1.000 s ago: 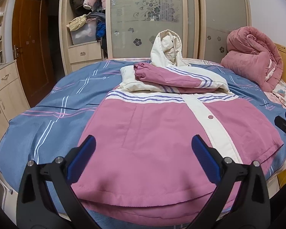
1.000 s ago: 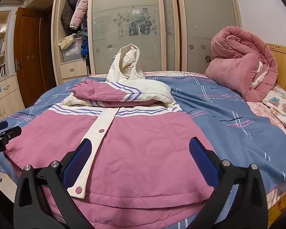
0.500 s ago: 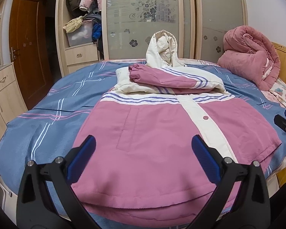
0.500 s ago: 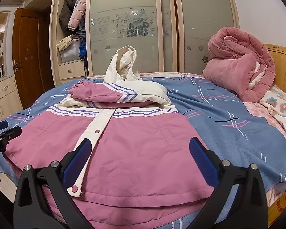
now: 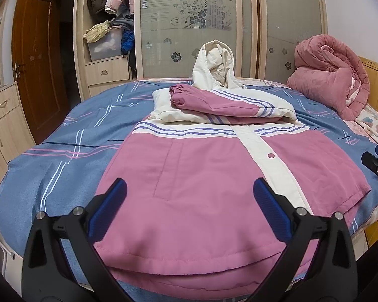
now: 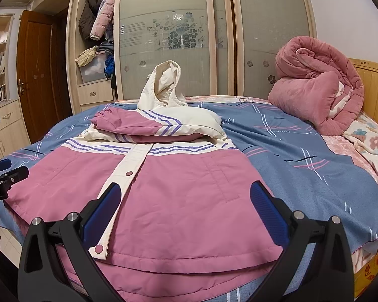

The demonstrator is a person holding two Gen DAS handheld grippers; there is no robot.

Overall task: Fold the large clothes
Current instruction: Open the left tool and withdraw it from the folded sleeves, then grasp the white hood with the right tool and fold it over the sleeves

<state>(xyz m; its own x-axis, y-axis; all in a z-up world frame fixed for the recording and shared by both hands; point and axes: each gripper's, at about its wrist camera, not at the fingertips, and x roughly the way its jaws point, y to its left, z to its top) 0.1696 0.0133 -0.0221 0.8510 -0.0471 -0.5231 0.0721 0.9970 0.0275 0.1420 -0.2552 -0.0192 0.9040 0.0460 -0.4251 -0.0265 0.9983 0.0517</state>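
From the left wrist, the pink jacket (image 5: 214, 188) lies front-up on the bed (image 5: 63, 171), sleeves seemingly crossed over its chest, left gripper (image 5: 186, 201) spread empty above the hem; from the right wrist, the right gripper (image 6: 182, 202) likewise gapes empty, body fold undone.

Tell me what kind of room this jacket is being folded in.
A home bedroom, most likely. The pink jacket lies on a bed with a blue sheet, a rolled pink quilt sits by the wooden headboard, and a sliding-door wardrobe stands behind.
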